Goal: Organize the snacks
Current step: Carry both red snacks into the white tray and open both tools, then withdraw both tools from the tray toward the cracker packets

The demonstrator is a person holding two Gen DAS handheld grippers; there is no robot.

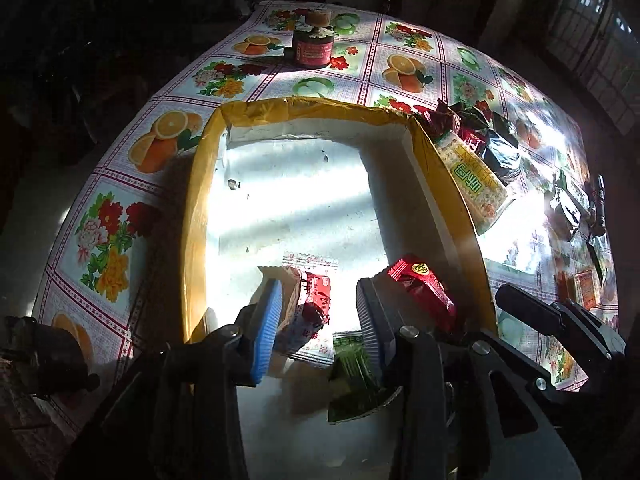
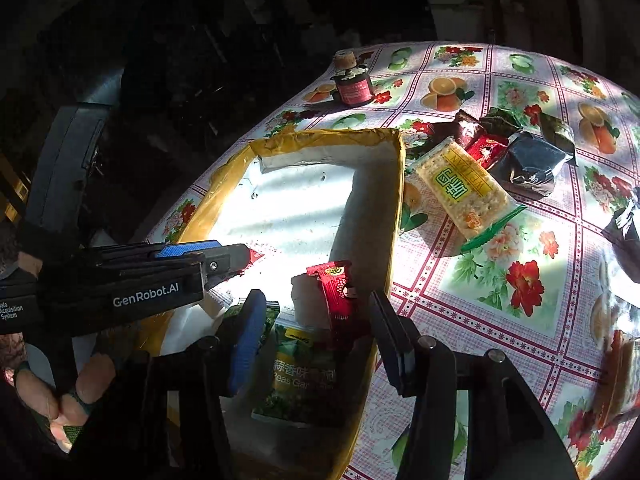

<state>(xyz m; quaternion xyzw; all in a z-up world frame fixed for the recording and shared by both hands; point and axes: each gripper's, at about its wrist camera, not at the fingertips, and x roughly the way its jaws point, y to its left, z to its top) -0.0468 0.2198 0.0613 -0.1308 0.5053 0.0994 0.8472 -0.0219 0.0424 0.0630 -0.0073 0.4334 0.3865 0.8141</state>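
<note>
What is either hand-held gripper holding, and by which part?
Nothing. The left hand-held gripper and right hand-held gripper are both open above snacks lying in the foam box.

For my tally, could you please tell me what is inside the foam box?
Inside the foam box: a red packet, a green peas packet and a red-and-white packet. The left tool hides the nearest floor.

- We see a white box (image 1: 296, 184) with a yellow-taped rim.
- Our worktop (image 2: 480, 280) wears a pink-checked cloth printed with oranges and red flowers.
- One snack (image 2: 340, 292) is shiny red, another green (image 2: 300, 376).
- The cracker pack (image 2: 460, 184) carries a yellow-green label.
</note>
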